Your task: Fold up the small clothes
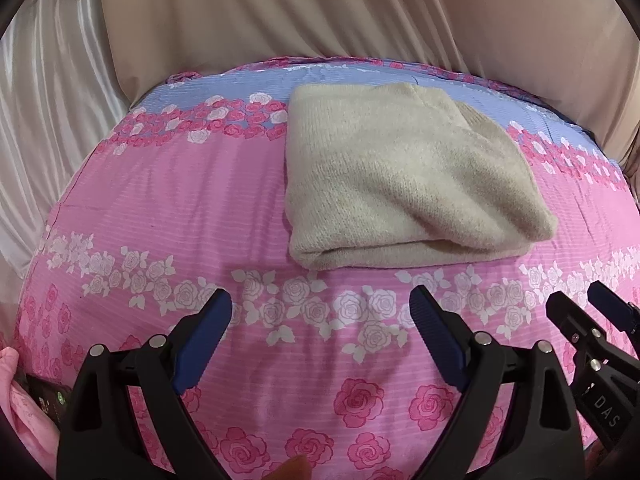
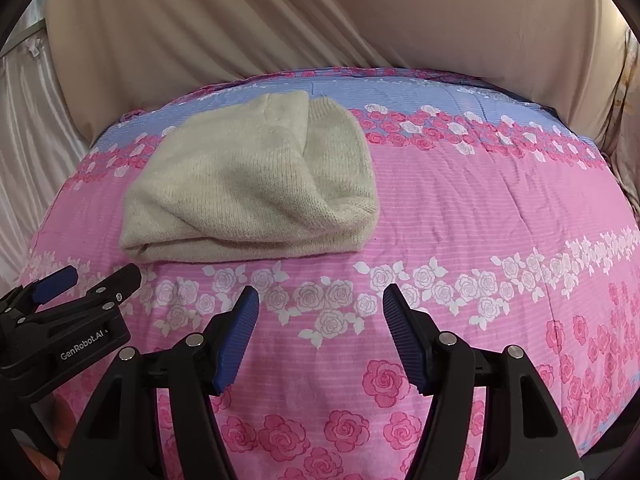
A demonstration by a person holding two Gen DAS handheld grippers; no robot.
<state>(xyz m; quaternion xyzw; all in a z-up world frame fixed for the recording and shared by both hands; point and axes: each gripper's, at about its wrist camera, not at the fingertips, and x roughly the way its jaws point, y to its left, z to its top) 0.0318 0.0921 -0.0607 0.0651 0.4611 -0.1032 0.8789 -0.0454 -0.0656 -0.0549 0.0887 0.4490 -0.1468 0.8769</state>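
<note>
One cream knitted sweater (image 1: 404, 180), folded into a thick rectangular bundle, lies flat on your pink and blue rose-printed bedsheet (image 1: 180, 216); its fold edge faces you and a ribbed cuff shows at its far corner. Your left gripper (image 1: 322, 330), black with blue ribbed pads, sits at 6 o'clock from it, jaws wide apart and holding nothing, near the bundle but not touching. Your right gripper (image 2: 320, 328) is at 5 o'clock from the sweater, jaws likewise spread and empty. At 12 o'clock beyond the bed hangs a beige draped curtain (image 2: 320, 20)
</note>
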